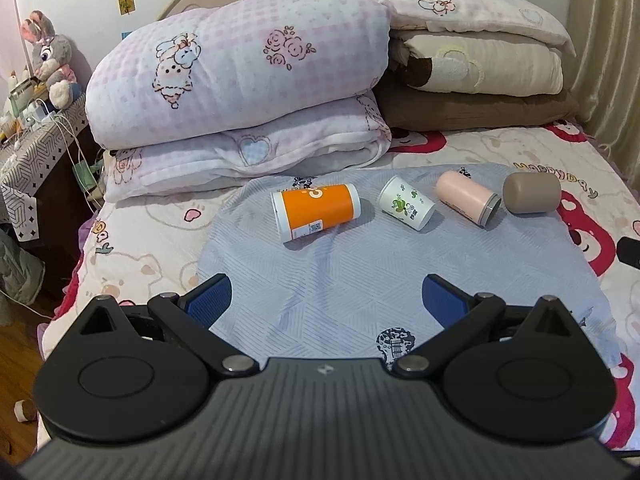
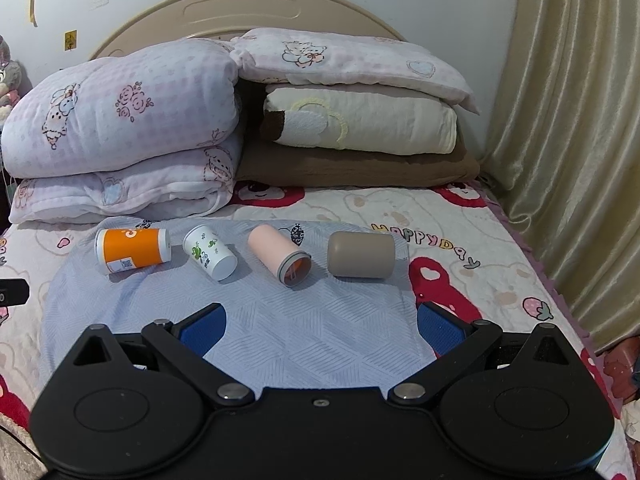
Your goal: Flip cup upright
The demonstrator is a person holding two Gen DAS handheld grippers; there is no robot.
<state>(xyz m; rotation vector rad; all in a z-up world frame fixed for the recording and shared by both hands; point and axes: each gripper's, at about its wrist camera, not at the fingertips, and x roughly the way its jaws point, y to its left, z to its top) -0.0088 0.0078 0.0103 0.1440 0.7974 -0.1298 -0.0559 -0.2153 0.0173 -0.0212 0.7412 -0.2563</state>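
I have four cups lying on their sides in a row on the blue-grey cloth (image 1: pixel 360 280) spread over the bed: orange cup (image 1: pixel 316 213), white leaf-print cup (image 1: pixel 406 203), pink cup (image 1: pixel 467 197), taupe cup (image 1: pixel 531 193). My left tongs (image 1: pixel 326 300) and right tongs (image 2: pixel 320 330) hover well short of them, spread apart and empty, probably ready for a sideways grasp.

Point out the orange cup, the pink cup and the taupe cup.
orange cup (image 1: pixel 316 212): left wrist view, on its orange side wall.
pink cup (image 2: pixel 269 251): right wrist view, on its pink side wall.
taupe cup (image 2: pixel 361 255): right wrist view, middle of its side.
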